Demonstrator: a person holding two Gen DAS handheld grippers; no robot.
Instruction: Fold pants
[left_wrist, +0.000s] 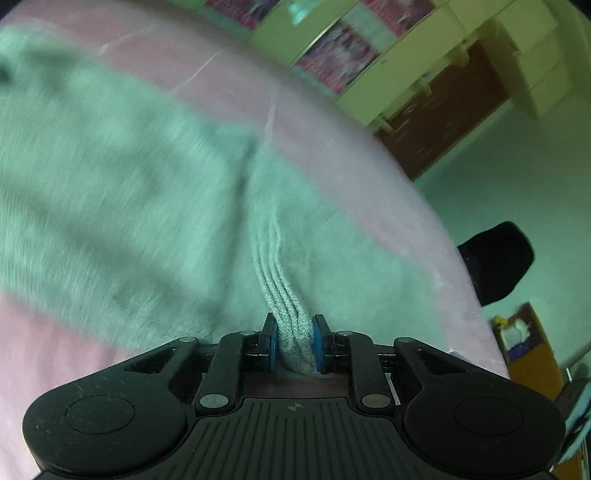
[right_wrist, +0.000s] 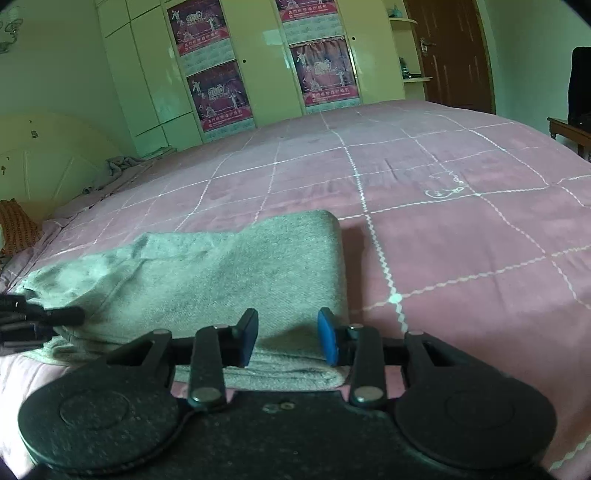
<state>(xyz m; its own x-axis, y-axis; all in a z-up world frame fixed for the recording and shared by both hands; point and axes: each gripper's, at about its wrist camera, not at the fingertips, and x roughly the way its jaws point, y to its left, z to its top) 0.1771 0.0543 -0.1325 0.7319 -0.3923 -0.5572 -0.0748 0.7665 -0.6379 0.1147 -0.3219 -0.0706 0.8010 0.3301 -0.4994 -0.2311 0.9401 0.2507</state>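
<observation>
Pink bedspread under grey pants; left gripper clenched on them, right gripper seemingly released.

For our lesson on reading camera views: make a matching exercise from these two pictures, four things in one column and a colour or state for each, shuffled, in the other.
Things:
1. left gripper
2. right gripper
3. pants
4. bedspread

States or colours:
A. pink with a white grid of lines
B. grey-green, lying folded on the bed
C. shut on a bunched fold of fabric
D. jaws apart over the edge of the cloth, not pinching it

Pairs: 1-C, 2-D, 3-B, 4-A
</observation>
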